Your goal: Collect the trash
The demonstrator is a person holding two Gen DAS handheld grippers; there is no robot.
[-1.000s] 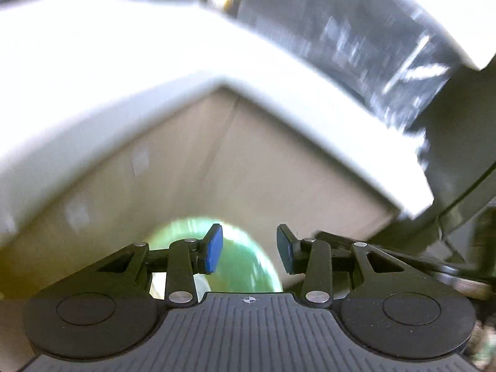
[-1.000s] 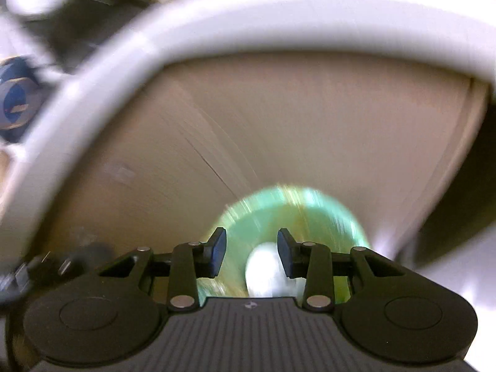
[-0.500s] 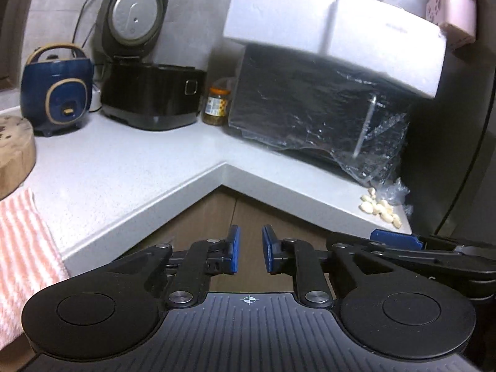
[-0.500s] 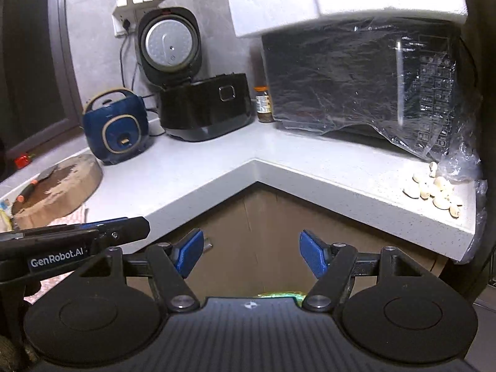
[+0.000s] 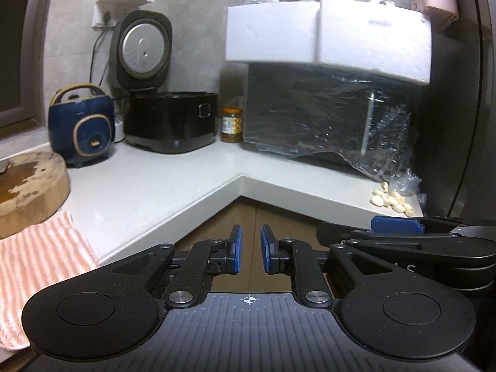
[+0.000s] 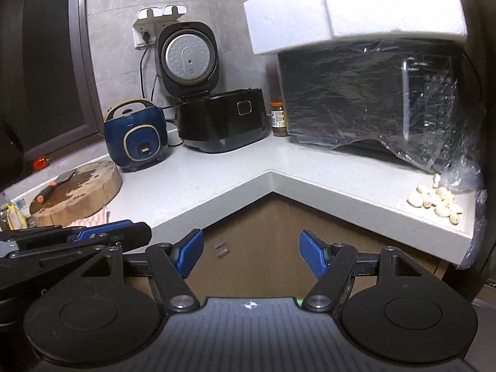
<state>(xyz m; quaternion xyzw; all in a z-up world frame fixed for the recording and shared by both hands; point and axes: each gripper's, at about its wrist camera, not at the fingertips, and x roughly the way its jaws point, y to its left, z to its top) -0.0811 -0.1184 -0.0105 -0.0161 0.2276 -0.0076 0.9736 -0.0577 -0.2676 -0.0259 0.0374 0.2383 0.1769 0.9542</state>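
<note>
Left wrist view: You are holding the left tongs just off the inner corner of the desk. Their jaws have just been closing and are standing nearly together, a narrow gap between the blue pads, with nothing between them. Beyond that corner, the blue cooker, the open black rice cooker and the plastic-wrapped oven are sitting against the wall. Right of the corner, near the desk's end, peeled garlic cloves are lying beside a clear plastic bag.

Right wrist view: You are holding the right tongs in front of the same corner, over the brown cabinet front. Their jaws are spread wide and carrying nothing. Left of the corner, a wooden chopping block is bearing a knife.

Task progress: No piece of trash is in either pair of tongs, and no bin is showing. A sliver of green is peeking out under the right tool body; you cannot tell what it is. The loose plastic by the garlic is likely the remaining candidate for collection; judge the desk otherwise largely cleared.
</note>
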